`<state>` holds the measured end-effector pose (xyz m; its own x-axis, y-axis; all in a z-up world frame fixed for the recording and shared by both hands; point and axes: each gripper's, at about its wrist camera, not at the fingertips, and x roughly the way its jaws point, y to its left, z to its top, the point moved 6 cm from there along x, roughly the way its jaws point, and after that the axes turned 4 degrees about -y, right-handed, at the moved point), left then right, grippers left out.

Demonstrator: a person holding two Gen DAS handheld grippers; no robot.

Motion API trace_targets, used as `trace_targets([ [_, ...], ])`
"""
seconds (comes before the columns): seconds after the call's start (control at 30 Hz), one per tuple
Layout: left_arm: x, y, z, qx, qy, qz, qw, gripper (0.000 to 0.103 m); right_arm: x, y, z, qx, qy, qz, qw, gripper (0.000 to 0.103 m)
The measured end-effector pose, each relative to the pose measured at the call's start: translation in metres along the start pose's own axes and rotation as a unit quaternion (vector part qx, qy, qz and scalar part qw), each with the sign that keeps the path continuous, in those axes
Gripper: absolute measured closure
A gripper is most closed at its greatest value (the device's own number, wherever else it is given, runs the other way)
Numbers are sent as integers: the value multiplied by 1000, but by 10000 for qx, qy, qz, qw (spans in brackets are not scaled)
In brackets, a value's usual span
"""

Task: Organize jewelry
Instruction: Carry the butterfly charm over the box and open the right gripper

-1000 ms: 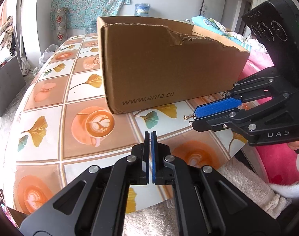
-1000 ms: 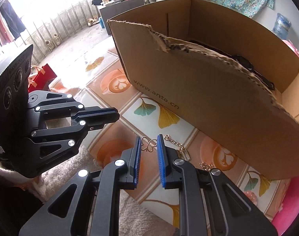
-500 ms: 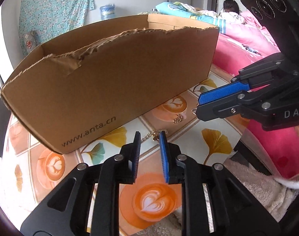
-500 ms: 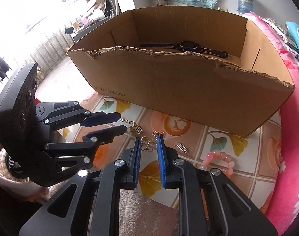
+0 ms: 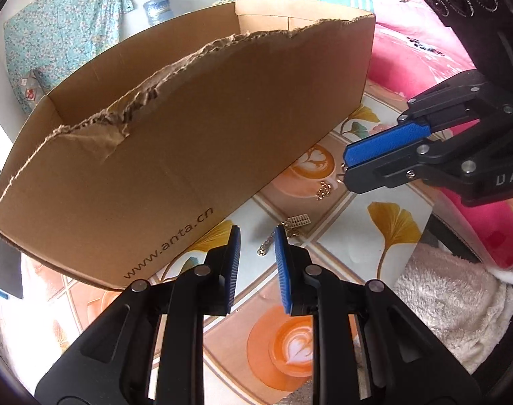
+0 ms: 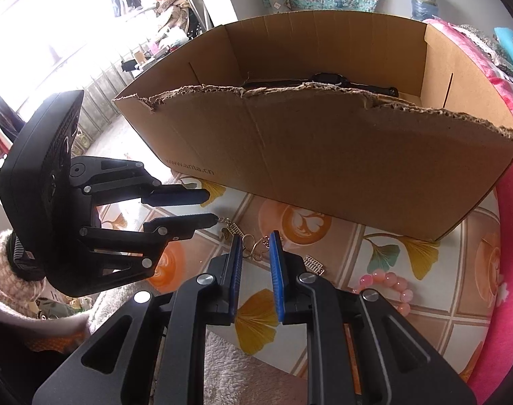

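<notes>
The box (image 6: 324, 155), its near wall torn along the top, holds a black watch (image 6: 324, 79) against the far wall; the rest of its floor is hidden. Between box and table (image 6: 408, 320) edge runs a narrow strip where the gold chain (image 5: 292, 233) and pink bracelet (image 6: 388, 283) lie. The left gripper (image 5: 256, 256) and right gripper (image 6: 254, 263) stand slightly parted, chain links between the tips, nothing pinched that I can tell
</notes>
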<state>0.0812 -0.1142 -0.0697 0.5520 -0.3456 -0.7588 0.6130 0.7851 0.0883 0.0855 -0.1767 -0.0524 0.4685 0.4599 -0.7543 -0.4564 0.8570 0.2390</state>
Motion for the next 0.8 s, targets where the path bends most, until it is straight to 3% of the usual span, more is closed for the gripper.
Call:
trace_targets([
  [0.2,9,-3,1,189,192,-163,9995,84,3,-6,0,101,-27,51,9999,87],
  [0.3,9,-6,2,211,217,-328,9990,101,2,-9,-1,146,-56,55,9999,87],
  [0.47,7,-13,3,427,150,-105,9989,103,-2,-9,-2,210,-121,64,9997,87],
  [0.8,-50,-8,23,88,-438,-59,9990,103,-32,-5,3,98,-505,66,9987,87],
])
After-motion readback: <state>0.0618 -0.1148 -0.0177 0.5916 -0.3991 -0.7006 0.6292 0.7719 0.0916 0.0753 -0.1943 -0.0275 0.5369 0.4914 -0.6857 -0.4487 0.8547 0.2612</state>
